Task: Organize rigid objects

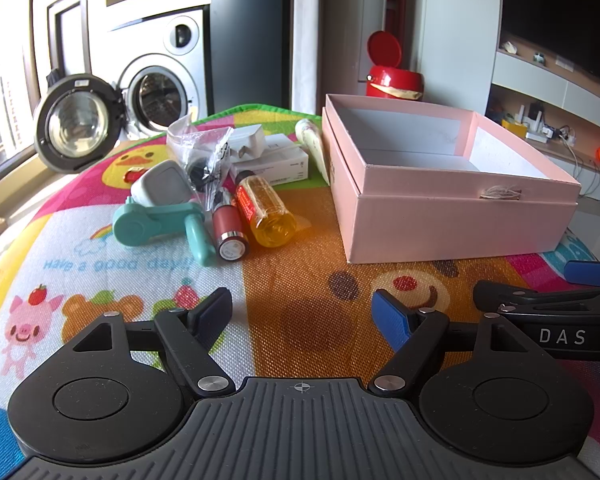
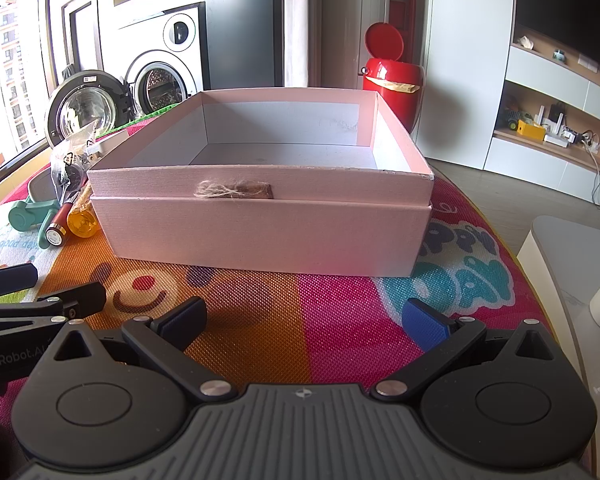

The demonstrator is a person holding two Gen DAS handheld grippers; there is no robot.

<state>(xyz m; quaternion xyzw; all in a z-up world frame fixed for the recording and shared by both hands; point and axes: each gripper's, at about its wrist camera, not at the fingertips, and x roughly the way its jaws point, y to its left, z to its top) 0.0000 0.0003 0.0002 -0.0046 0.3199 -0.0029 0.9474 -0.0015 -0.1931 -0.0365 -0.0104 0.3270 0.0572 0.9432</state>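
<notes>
An empty pink box stands on the colourful play mat. Left of it lies a cluster of small items: a yellow bottle with a red label, a red lipstick tube, a teal handled tool, a white charger, a white carton, a clear bag with dark parts and a cream tube. My left gripper stands open, low over the mat, short of the cluster. My right gripper is open in front of the box, holding nothing.
The mat covers a rounded table whose edge falls off at the right. A red bin with its lid up stands behind the box. A washing machine with its door open is at the back left. Shelves line the right wall.
</notes>
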